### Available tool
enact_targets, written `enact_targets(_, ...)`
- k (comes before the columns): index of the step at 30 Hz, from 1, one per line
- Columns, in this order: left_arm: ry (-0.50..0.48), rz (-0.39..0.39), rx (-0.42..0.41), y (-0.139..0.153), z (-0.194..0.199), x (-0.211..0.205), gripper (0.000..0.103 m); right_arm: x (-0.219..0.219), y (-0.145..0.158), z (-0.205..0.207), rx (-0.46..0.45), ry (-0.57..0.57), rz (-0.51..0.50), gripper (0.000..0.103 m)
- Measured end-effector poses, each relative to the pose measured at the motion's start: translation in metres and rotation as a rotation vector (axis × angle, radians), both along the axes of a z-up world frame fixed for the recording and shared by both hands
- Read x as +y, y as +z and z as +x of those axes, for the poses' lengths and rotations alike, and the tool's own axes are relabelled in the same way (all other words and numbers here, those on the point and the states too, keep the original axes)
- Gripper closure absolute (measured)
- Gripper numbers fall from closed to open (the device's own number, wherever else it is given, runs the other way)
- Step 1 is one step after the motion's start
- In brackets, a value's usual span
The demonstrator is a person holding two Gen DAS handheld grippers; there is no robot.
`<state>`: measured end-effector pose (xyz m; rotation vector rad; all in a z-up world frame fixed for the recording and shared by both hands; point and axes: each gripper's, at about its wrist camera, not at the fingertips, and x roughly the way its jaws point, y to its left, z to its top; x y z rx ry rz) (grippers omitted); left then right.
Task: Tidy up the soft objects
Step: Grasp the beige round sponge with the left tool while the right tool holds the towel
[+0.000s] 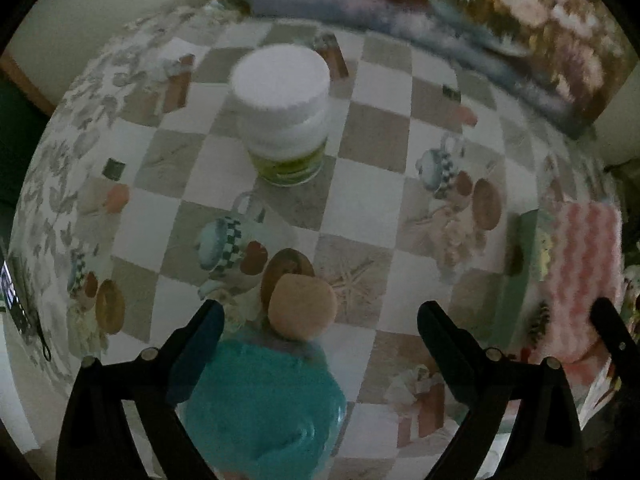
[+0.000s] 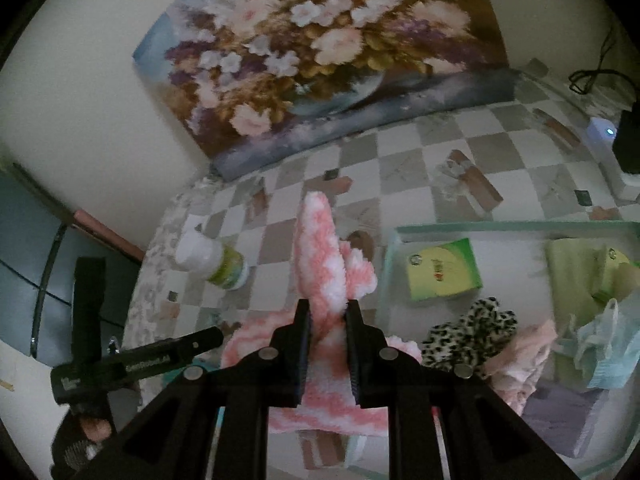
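Note:
My right gripper is shut on a fluffy pink-and-white cloth, lifting part of it upright beside the left rim of a pale green tray; the cloth also shows at the right edge of the left wrist view. My left gripper is open above a teal soft object with a tan round piece on top, which lies between and below its fingers.
A white-lidded jar stands on the checkered tablecloth ahead. The tray holds a leopard-print cloth, green packets, pink and grey fabrics and a plastic bag. A flower painting leans on the wall.

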<state>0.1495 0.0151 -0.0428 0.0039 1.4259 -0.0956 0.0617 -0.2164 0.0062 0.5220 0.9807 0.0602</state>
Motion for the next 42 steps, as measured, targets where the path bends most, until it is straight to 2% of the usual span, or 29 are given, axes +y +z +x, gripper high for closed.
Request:
enact_targets(4, -0.058, 0.069, 0.058, -0.018, 0.015, -0.011, 0.022, -0.001, -0.001, 0.001, -0.001, 0.003, -0.005, 0.085)
enact_targets(8, -0.090, 0.083, 0.105, -0.032, 0.023, -0.014, 0.034, -0.001, 0.002, -0.001, -0.007, 0.008, -0.014, 0.085)
enact_targets(10, -0.099, 0.087, 0.127, -0.036, 0.026, -0.014, 0.043, -0.001, 0.002, -0.001, -0.006, 0.006, -0.016, 0.085)
enact_targets(23, -0.169, 0.136, 0.227, -0.058, 0.036, -0.023, 0.051, -0.003, 0.000, 0.001, 0.002, 0.000, -0.015, 0.085)
enact_targets(25, -0.181, 0.149, 0.236, -0.060, 0.040, -0.025, 0.056, -0.003, 0.001, 0.001, 0.002, 0.000, -0.015, 0.085)
enact_targets(35, -0.187, 0.161, 0.234, -0.070, 0.043, -0.032, 0.059, 0.000, 0.003, 0.001, -0.007, 0.011, -0.014, 0.085)
enact_targets(42, -0.174, 0.147, 0.217, -0.065, 0.038, -0.027, 0.061, 0.000, 0.004, 0.001, -0.006, 0.007, -0.011, 0.085)
